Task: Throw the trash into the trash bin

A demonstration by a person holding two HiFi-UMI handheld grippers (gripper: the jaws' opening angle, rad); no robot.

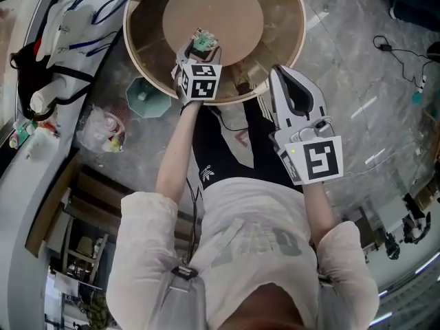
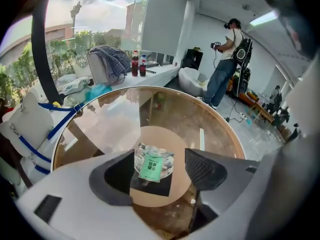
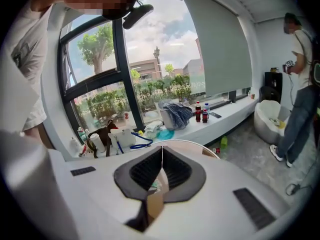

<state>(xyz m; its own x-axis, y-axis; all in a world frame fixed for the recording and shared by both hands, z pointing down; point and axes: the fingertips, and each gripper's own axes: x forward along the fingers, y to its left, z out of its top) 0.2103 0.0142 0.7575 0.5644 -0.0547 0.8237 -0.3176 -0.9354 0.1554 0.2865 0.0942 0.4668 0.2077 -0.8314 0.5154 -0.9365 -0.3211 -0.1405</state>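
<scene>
Over the round table (image 1: 278,19), the left gripper (image 2: 165,173) has its jaws wide apart, with the wrapper (image 1: 204,43) between the pads and neither pad pressing it. The right gripper (image 3: 161,170) has its jaws together, empty.

Left gripper (image 2: 157,171) angled downward, jaws wide apart, right gripper (image 3: 161,170) jaws pressed together, empty, left arm (image 1: 175,158) and right arm (image 1: 317,208) extended forward
</scene>
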